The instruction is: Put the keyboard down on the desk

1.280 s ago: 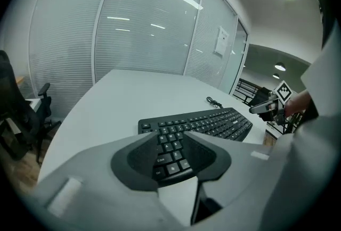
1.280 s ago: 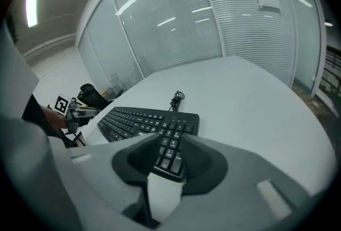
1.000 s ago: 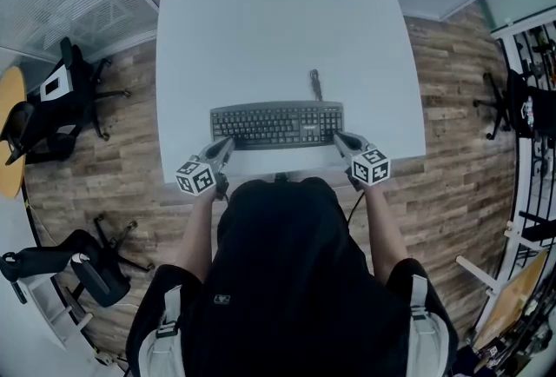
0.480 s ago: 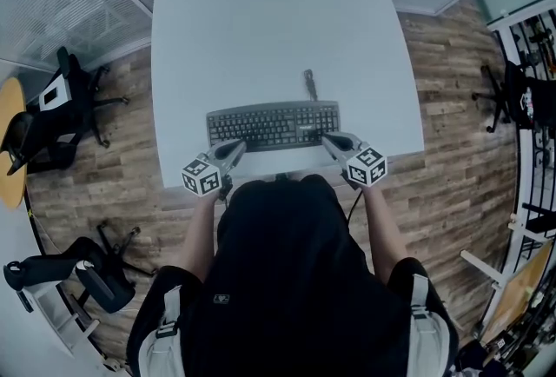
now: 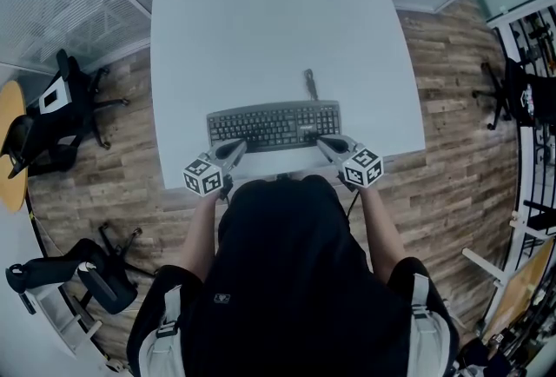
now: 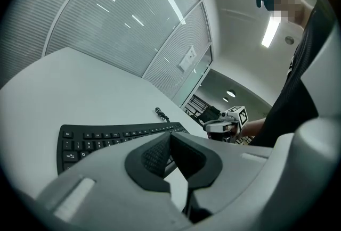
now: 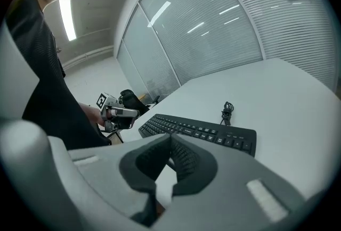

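The black keyboard point(image 5: 274, 125) lies flat on the white desk point(image 5: 261, 19), close to its near edge. Its coiled cable point(image 5: 309, 82) rests on the desk just behind it. My left gripper point(image 5: 237, 144) hovers by the keyboard's near left corner, shut with nothing between its jaws. By the near right corner my right gripper point(image 5: 321, 142) is shut and empty too. In the left gripper view the keyboard point(image 6: 106, 139) lies beyond the closed left gripper point(image 6: 170, 137), apart from it. The right gripper view shows the keyboard point(image 7: 202, 130) past the closed right gripper point(image 7: 171, 139).
Bare white desk surface extends far behind the keyboard. Black office chairs point(image 5: 61, 106) stand on the wood floor at left, and another chair point(image 5: 78, 271) lies lower left. A yellow round table point(image 5: 9, 141) is at the left edge and a rack point(image 5: 530, 97) at right.
Both grippers have drawn in from the keyboard's two ends toward the person and risen slightly. The keyboard has stayed put on the desk.
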Demonstrator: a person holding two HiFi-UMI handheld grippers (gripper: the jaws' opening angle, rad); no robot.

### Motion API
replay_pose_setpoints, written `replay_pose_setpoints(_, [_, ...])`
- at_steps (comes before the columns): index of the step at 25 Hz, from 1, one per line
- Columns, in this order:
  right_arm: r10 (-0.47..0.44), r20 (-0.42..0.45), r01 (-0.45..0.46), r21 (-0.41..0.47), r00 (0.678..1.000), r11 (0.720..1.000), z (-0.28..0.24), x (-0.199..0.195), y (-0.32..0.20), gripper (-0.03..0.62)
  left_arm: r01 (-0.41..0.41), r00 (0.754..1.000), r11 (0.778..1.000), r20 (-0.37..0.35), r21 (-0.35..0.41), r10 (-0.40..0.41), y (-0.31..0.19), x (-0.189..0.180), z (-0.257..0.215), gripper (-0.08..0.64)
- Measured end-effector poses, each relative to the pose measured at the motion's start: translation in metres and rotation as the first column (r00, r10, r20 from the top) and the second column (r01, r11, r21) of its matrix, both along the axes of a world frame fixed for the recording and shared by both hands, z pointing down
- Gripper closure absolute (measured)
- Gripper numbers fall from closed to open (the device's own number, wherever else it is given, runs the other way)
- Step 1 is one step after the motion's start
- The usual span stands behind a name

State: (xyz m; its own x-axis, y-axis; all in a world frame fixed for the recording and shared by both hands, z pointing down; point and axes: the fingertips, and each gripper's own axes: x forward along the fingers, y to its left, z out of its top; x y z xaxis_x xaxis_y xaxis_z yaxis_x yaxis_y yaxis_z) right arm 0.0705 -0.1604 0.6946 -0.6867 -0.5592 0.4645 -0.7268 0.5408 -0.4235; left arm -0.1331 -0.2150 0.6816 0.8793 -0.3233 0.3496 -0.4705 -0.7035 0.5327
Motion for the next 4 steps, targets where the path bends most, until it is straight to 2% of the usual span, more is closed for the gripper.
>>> replay_pose_setpoints(4, [-0.011,-0.008,0.011,-0.002,1.000,1.000,-0.0001,-0.0051,-0.0006,0.589,0.000,1.000,1.000,-0.001,-0.002,0.000,0.0001,-0.0018,-0.0001,0.549])
